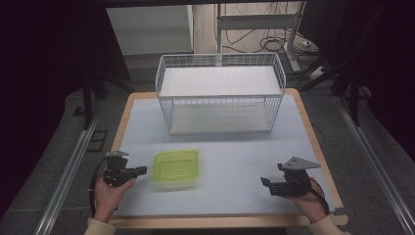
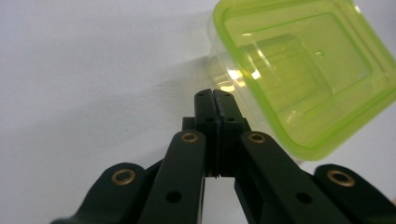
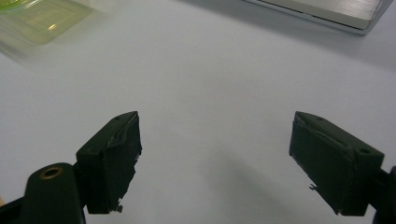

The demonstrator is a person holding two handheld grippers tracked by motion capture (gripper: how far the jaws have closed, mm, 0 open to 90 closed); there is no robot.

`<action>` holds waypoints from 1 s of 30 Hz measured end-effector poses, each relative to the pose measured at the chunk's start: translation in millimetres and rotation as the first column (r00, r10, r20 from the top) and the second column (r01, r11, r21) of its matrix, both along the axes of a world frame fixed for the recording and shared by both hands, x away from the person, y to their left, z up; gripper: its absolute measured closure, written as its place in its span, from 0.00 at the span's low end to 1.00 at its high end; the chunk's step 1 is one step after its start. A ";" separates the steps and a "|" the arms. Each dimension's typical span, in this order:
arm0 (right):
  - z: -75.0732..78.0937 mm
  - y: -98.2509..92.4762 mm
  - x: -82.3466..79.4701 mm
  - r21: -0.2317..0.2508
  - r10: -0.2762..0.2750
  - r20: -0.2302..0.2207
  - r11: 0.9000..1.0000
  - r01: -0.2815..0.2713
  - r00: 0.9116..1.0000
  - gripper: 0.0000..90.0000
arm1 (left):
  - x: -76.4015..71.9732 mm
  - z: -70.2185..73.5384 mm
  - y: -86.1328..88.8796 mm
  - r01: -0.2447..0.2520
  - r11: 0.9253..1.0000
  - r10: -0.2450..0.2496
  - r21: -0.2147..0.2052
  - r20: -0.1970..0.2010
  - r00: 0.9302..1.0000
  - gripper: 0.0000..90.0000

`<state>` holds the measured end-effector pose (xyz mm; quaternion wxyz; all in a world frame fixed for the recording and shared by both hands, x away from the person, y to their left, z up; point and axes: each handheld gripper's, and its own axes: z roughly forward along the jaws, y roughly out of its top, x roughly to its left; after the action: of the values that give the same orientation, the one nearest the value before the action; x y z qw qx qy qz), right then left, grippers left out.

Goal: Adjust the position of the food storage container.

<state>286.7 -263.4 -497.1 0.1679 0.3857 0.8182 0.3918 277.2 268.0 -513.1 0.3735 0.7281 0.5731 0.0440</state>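
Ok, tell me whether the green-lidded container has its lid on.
On: the green lid sits flat, covering the clear container.

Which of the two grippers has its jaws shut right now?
The left gripper, beside the green-lidded container: its jaws are pressed together with nothing between them. The right gripper has its jaws spread wide over the bare table.

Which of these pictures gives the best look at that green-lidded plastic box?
The left gripper view: the green-lidded box appears large and sharp there, just beyond the shut left tongs. The high view shows the whole box on the table, but small and blurred. The right gripper view catches just one blurred corner.
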 end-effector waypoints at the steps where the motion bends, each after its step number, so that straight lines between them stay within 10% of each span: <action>1: 0.0 0.1 -0.1 -0.001 0.000 0.001 1.000 0.000 1.000 0.19 | 0.0 0.0 0.0 0.000 1.000 0.000 0.000 0.000 1.000 1.00; 30: -0.6 1.1 -0.2 -0.009 0.001 0.005 1.000 -0.001 1.000 0.19 | 22.8 -19.0 -26.1 0.074 0.997 -0.076 -0.026 -0.067 0.995 1.00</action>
<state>286.5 -262.3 -497.7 0.1713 0.3834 0.8200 0.3890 300.0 241.9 -532.1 0.3634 0.7458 0.5584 -0.0016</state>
